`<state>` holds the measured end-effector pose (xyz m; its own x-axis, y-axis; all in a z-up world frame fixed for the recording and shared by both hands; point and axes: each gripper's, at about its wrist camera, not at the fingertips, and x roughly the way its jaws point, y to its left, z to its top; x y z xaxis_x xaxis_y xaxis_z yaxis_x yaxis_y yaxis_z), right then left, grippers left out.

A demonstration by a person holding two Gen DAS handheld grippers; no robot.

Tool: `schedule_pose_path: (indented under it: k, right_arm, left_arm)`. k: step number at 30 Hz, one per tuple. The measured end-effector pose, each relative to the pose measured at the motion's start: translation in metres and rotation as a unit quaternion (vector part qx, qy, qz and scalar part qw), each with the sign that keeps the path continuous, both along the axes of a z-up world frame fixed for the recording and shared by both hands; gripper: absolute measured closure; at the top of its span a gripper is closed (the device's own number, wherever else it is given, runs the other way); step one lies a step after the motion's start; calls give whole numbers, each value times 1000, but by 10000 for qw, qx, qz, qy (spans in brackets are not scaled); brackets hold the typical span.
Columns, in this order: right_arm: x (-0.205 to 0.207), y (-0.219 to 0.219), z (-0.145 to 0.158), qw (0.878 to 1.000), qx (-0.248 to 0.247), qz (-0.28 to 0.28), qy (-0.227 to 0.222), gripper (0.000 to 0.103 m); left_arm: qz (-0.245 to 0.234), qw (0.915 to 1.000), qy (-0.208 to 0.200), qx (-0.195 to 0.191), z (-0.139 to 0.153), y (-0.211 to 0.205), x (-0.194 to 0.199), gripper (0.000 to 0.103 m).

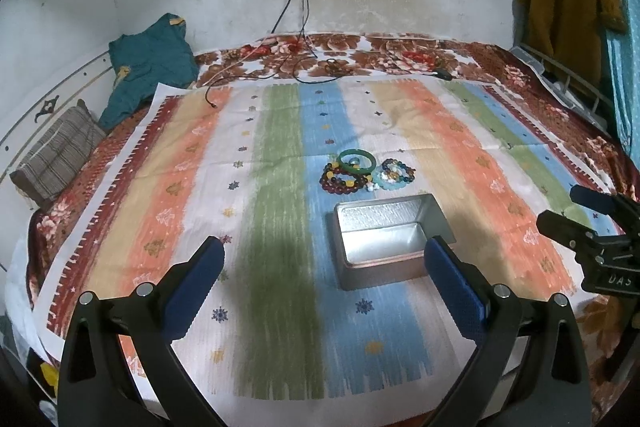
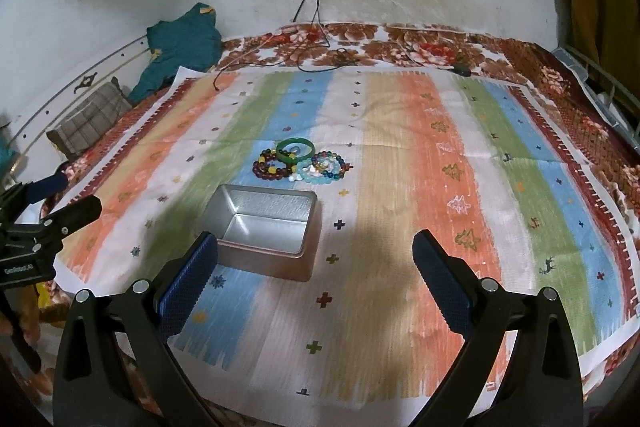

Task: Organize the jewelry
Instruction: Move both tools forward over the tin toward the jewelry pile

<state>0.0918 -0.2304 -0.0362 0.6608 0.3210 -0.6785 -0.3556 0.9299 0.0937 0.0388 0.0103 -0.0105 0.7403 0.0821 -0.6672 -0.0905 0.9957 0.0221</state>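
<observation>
Left wrist: left tongs (image 1: 324, 267) spread, empty | right tongs (image 2: 316, 263) spread, empty | bracelets (image 2: 298, 163) beside tin (image 2: 262, 233)

Beaded bracelets (image 1: 344, 181) and green bangle (image 1: 356, 163) (touching) behind open tin (image 1: 386, 241).

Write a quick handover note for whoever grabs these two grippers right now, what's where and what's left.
Left gripper: open, empty, hovering over the striped cloth.
Right gripper: open, empty, hovering too.
Rectangular silver metal tin: open, nothing inside.
Behind it, in one pile on the cloth: green bangle, dark red and yellow bead bracelet, blue bead bracelets.
Done: nothing yet.
Left: move every piece into the tin.
</observation>
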Motion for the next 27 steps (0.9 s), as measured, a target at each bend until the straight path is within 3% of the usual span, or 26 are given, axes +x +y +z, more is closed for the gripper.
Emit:
schedule_pose_path:
  k: [11,27]
  right_arm:
    - [34,5,0,9998,-18,-109,158,4]
    - [79,19,-11,9977,-11,-75,667,4]
  left_arm:
    - [-62,9997,149,168,2,2,37,5]
    - [232,9983,538,-62,-10,23,92,6]
